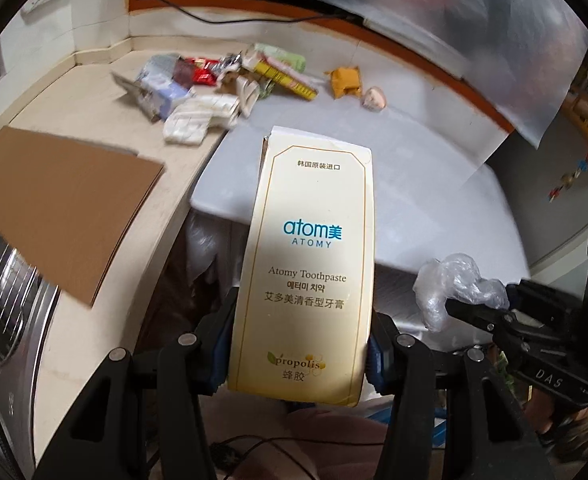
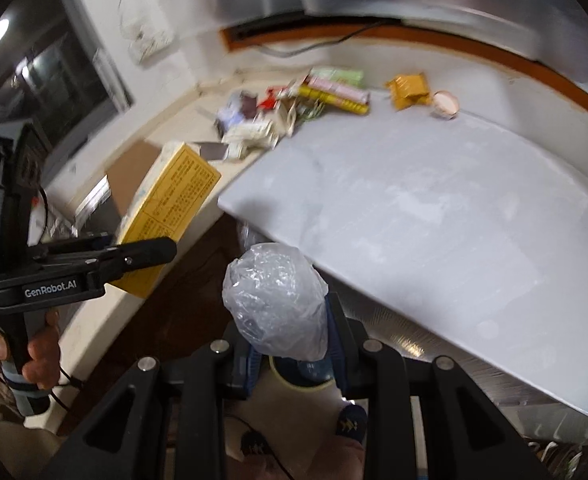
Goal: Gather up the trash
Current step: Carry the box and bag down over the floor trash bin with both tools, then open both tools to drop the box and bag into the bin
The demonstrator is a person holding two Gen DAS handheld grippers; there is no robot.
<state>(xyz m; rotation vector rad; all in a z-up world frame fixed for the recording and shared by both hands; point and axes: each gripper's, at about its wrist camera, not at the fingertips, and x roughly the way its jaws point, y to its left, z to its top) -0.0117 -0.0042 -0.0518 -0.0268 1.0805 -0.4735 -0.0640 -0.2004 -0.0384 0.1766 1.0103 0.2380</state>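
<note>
Both tools loaded, trash bound for disposal.
The box (image 1: pixel 306 264) sits pinched in the left tool (image 1: pixel 298 356), the wrap (image 2: pixel 275 300) in the right tool (image 2: pixel 289 354); more litter (image 1: pixel 229 80) waits at 11 o'clock on the counter (image 1: pixel 394 152). Keep both grips firm and level until over the bin.

A heap of wrappers and boxes (image 1: pixel 229 88) lies at the far edge of the counter (image 1: pixel 105 92), spilling onto the board (image 1: pixel 374 152). A cardboard sheet (image 1: pixel 65 204) lies on the counter's near left part.
</note>
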